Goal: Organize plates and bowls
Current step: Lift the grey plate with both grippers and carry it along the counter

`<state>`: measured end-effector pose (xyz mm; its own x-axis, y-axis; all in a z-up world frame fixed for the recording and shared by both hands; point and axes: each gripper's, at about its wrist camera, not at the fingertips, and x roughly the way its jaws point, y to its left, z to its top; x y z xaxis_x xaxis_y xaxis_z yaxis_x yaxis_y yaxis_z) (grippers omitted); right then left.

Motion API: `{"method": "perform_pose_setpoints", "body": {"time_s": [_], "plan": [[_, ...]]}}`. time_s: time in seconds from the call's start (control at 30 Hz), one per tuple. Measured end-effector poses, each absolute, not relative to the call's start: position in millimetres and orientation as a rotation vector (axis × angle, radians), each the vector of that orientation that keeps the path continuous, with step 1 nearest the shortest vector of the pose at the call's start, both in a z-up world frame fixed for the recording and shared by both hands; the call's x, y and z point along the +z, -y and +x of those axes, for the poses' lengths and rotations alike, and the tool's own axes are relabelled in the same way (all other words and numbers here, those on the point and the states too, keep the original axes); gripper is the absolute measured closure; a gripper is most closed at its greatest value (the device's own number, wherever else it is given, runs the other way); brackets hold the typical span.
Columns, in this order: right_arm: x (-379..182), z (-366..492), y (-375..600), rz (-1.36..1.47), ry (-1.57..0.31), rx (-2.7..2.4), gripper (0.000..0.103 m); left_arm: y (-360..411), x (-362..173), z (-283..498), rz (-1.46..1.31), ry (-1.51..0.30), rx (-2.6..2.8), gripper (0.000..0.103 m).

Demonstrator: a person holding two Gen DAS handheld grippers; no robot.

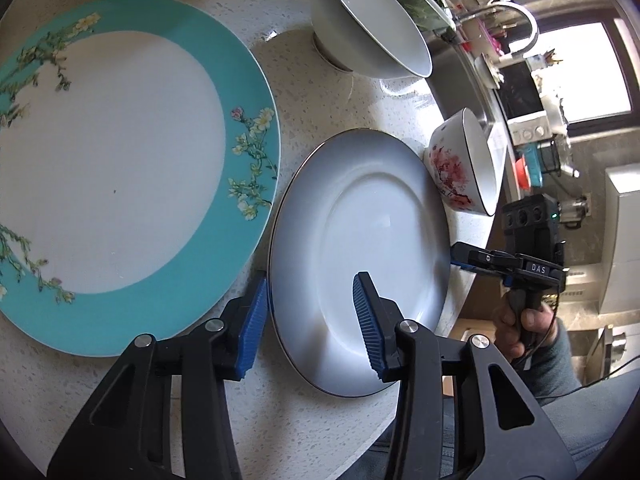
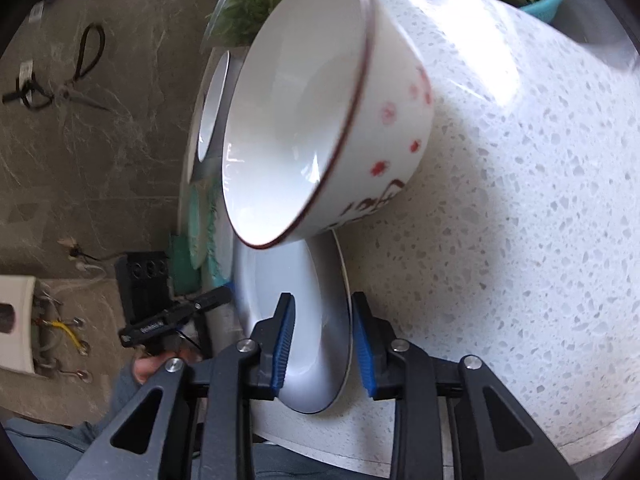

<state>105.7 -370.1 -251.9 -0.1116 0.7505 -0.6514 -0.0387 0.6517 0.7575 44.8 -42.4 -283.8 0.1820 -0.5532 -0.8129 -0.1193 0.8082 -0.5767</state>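
Blue ribbed pads of the left gripper (image 1: 310,322) fill the lower centre of the left wrist view, straddling the near-left rim of the grey plate (image 1: 360,256); one pad sits outside the rim, the other over the plate's well, and a gap shows, so no clamp is judged yet. In the right wrist view the right gripper (image 2: 322,344) brackets the opposite rim of that plate, jaws narrow; whether the pads press is unclear. Both grippers reach it, one from each side. Just left lies the teal floral plate (image 1: 120,168), rims nearly touching. Beyond, at right, the blossom bowl (image 1: 460,168) touches the grey plate's far edge, near the counter (image 1: 292,92) drop-off. Farther up, a white bowl (image 1: 368,28). Open room lies only upward; lifting sideways risks nudging neighbours.
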Motion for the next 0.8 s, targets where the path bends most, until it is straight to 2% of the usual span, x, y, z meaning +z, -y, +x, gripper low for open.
{"method": "perform_pose_setpoints", "body": {"time_s": [0.03, 0.07, 0.3, 0.47, 0.53, 0.8], "plan": [[-251.5, 105.4, 370.2, 0.588, -1.555, 0.725, 0.088, 43.7, -283.5, 45.2, -0.588, -1.377, -0.331, 0.064], [-253.2, 105.0, 372.8, 0.593, -1.56, 0.707, 0.09, 44.0, -283.2, 45.7, -0.581, -1.381, -0.333, 0.064], [-254.4, 101.0, 379.3, 0.614, -1.562, 0.686, 0.089, 45.0, -283.1, 49.0, -0.57, -1.405, -0.332, 0.067], [-251.1, 96.3, 382.9, 0.604, -1.553, 0.671, 0.089, 51.9, -281.6, 45.3, -0.496, -1.404, -0.309, 0.083], [-249.2, 95.6, 385.7, 0.607, -1.551, 0.668, 0.089, 51.5, -282.5, 42.7, -0.504, -1.4, -0.3, 0.086], [-247.6, 95.3, 383.6, 0.57, -1.544, 0.683, 0.089, 55.6, -282.1, 34.8, -0.5, -1.394, -0.289, 0.087]]}}
